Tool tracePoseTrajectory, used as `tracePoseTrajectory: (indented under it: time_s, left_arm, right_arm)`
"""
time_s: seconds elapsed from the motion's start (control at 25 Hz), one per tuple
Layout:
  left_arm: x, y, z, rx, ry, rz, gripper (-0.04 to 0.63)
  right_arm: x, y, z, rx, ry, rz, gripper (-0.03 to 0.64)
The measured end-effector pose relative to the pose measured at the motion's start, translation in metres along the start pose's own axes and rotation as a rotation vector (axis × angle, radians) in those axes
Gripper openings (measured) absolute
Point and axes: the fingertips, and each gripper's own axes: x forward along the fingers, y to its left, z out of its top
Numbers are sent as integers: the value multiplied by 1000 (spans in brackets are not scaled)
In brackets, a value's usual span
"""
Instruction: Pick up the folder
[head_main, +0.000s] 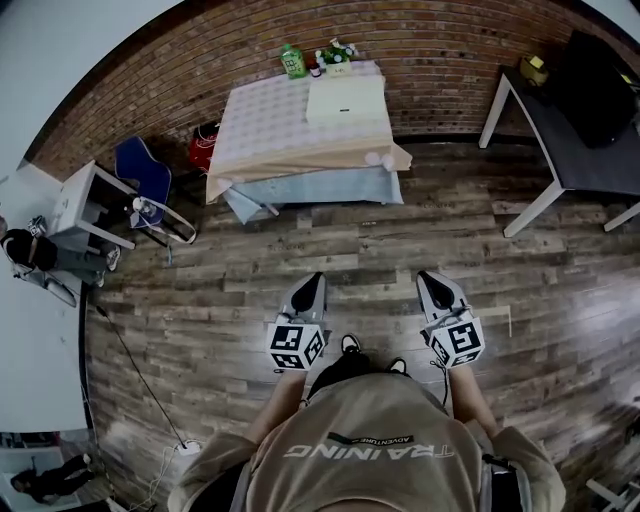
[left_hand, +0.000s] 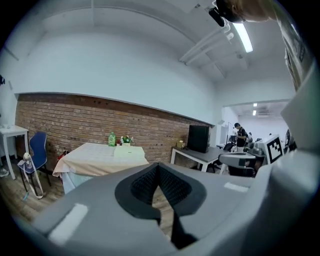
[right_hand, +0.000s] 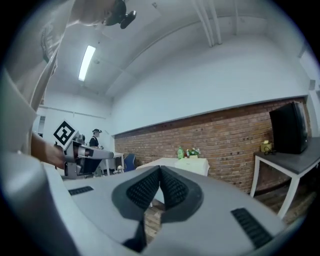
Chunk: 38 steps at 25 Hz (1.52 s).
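A pale cream folder (head_main: 346, 99) lies flat on the cloth-covered table (head_main: 270, 135) against the brick wall, far ahead of me. It also shows small in the left gripper view as the folder (left_hand: 130, 151) and in the right gripper view as the folder (right_hand: 194, 164). My left gripper (head_main: 313, 279) and right gripper (head_main: 430, 277) hang side by side over the wooden floor, well short of the table. Both are shut with nothing between their jaws; the left gripper (left_hand: 159, 166) and right gripper (right_hand: 160, 170) show closed pads.
A green bottle (head_main: 293, 61) and a small flower pot (head_main: 337, 55) stand at the table's far edge. A dark desk (head_main: 590, 160) with a black monitor (head_main: 598, 75) is at the right; a blue chair (head_main: 145, 175) and white table (head_main: 80, 200) at the left. A person (left_hand: 241, 135) stands far off.
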Motion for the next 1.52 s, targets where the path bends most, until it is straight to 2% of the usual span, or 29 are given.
tracePoseTrajectory:
  time_s: [0.2, 0.52, 0.68, 0.84, 1.04, 1.32, 1.52]
  left_arm:
    - [25, 43, 32, 14, -85, -6, 8]
    - [62, 99, 35, -44, -66, -80, 8]
    - [84, 123, 43, -63, -80, -85, 8]
    - [111, 133, 52, -43, -89, -79, 8]
    - [152, 124, 59, -103, -71, -88, 8]
    - [221, 98, 102, 4, -66, -75, 8]
    - [262, 88, 105, -70, -51, -33, 8]
  right_arm:
    - [36, 8, 20, -38, 13, -16, 9]
    - [87, -6, 42, 5, -9, -148, 10]
    - [102, -14, 29, 16, 47, -160, 10]
    - [129, -29, 20, 31, 67, -147, 10]
    - [168, -63, 20, 26, 53, -82, 10]
    - [220, -143, 42, 96, -12, -13, 11]
    - [248, -192, 34, 70, 34, 38, 10]
